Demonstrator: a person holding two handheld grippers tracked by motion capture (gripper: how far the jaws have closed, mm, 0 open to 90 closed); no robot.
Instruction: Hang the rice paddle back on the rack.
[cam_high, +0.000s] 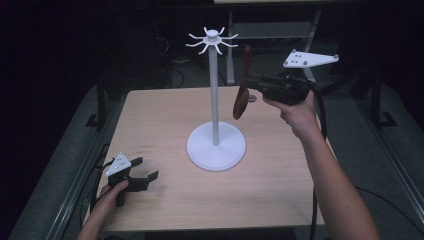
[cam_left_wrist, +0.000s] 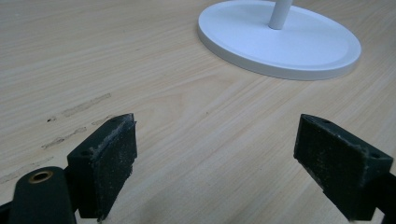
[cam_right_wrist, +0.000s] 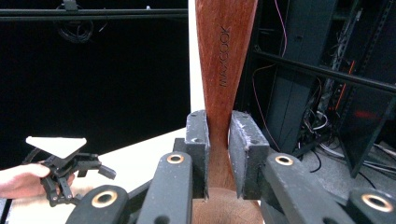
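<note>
A white hook stand (cam_high: 215, 85) rises from a round base (cam_high: 216, 146) at the table's middle, with a ring of curved hooks (cam_high: 212, 41) on top. My right gripper (cam_high: 249, 83) is held in the air right of the pole, shut on a dark wooden spoon (cam_high: 241, 101) whose bowl hangs down and whose handle points up. In the right gripper view the jaws pinch the spoon's handle (cam_right_wrist: 225, 56) just above the bowl. My left gripper (cam_high: 146, 175) rests low at the table's front left, open with nothing between its pads (cam_left_wrist: 108, 159). The stand's base (cam_left_wrist: 280, 39) lies ahead of it.
The light wooden table (cam_high: 165, 125) carries the stand alone. Faint scuff marks (cam_left_wrist: 77, 108) streak the wood near the left gripper. Dark frames and cables stand behind the table, and metal rails run along both sides.
</note>
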